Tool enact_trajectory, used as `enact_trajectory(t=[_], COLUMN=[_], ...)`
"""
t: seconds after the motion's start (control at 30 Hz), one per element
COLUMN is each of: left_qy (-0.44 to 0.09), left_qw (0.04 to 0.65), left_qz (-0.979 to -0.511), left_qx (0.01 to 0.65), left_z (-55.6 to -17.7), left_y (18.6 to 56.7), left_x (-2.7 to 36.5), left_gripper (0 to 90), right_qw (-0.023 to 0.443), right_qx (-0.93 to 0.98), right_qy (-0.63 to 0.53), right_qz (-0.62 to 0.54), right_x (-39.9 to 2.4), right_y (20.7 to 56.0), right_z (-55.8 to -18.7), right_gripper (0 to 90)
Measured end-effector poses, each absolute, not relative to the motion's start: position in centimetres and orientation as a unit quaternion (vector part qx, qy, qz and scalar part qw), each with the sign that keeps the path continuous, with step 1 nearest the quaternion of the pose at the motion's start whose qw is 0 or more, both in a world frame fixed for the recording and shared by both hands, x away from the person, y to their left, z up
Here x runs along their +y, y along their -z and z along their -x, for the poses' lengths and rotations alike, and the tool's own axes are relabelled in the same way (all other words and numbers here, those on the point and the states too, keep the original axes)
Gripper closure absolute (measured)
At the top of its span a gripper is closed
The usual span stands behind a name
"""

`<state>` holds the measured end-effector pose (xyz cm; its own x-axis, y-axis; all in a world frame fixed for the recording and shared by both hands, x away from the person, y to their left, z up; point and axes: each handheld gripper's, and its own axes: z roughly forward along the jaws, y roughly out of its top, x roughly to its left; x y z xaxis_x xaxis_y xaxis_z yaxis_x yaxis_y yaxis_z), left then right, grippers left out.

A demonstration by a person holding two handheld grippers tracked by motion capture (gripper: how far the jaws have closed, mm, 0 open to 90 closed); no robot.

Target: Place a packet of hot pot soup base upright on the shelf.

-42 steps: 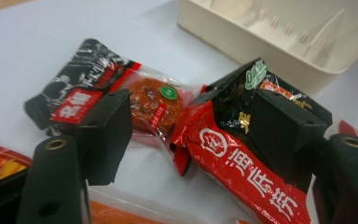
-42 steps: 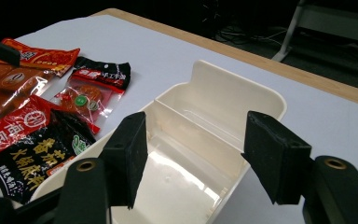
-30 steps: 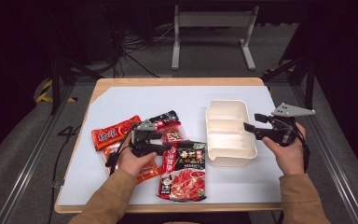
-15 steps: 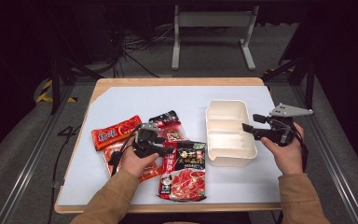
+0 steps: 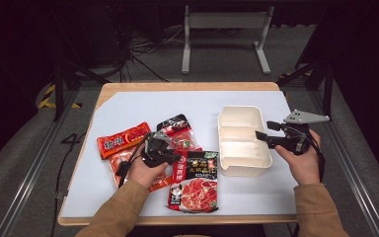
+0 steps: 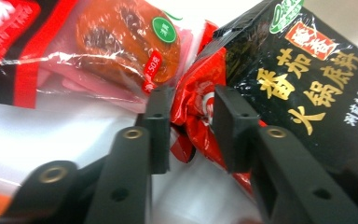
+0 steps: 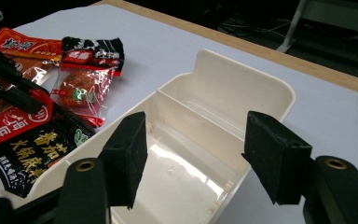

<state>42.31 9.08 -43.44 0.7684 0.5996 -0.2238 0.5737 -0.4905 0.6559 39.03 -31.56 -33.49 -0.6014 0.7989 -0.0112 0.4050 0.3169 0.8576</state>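
Observation:
A black-and-red hotpot packet (image 5: pixel 196 180) lies flat near the table's front edge. My left gripper (image 5: pixel 172 157) is at its upper left edge. In the left gripper view its jaws have just been closing, and the packet's crumpled red edge (image 6: pixel 193 109) is pinched between the pads (image 6: pixel 160 123). An empty white two-compartment box (image 5: pixel 242 140) stands to the right. My right gripper (image 5: pixel 260 138) hovers at the box's right side, open, with nothing between its pads (image 7: pixel 130 154) and the box's rim (image 7: pixel 242 70) beyond them.
A red packet (image 5: pixel 123 139) lies at the left. A clear packet with a black header (image 5: pixel 177 129) lies behind the left gripper, and another clear one (image 5: pixel 121 165) sits under the left hand. White mat (image 5: pixel 143 106) covers the wooden table.
The left gripper's jaws have closed in on the red edge of the black-and-red packet. The right gripper and the box have stayed where they were.

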Motion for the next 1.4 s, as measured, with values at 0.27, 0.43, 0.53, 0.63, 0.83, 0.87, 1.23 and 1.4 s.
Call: enact_trajectory(t=[0.27,0.43,0.53,0.63,0.83,0.87,1.23,1.4], left_qy=[0.017,0.010,0.009,0.001,-0.024,-0.024,-0.054,-0.070], left_qw=[0.395,0.404,0.413,0.428,0.455,0.455,0.500,0.525], left_qz=[-0.844,-0.842,-0.839,-0.833,-0.821,-0.821,-0.808,-0.798], left_qx=[0.362,0.358,0.355,0.352,0.344,0.344,0.307,0.288], left_z=[-42.4,-42.1,-41.8,-41.4,-40.4,-40.4,-38.0,-36.9], left_y=[43.5,42.9,42.3,41.4,39.4,39.4,36.1,34.6], left_x=[9.6,9.7,9.9,10.2,10.8,10.8,10.6,10.8], left_gripper=[83.4,85.6,86.1,86.4,86.9,86.9,87.6,87.7], right_qw=[0.226,0.227,0.229,0.231,0.233,0.233,0.219,0.213], right_qx=[0.782,0.780,0.779,0.777,0.774,0.774,0.772,0.772], right_qy=[-0.435,-0.437,-0.438,-0.441,-0.449,-0.449,-0.477,-0.486], right_qz=[-0.386,-0.387,-0.386,-0.385,-0.382,-0.382,-0.359,-0.349], right_x=[-31.5,-31.6,-31.7,-31.7,-31.7,-31.7,-31.1,-30.8], right_y=[33.6,33.5,33.3,33.1,32.7,32.7,31.7,31.4], right_z=[-39.1,-38.9,-38.8,-38.7,-38.5,-38.5,-37.7,-37.4], right_gripper=[39.8,40.0,40.1,40.4,40.8,40.8,48.0,51.1])
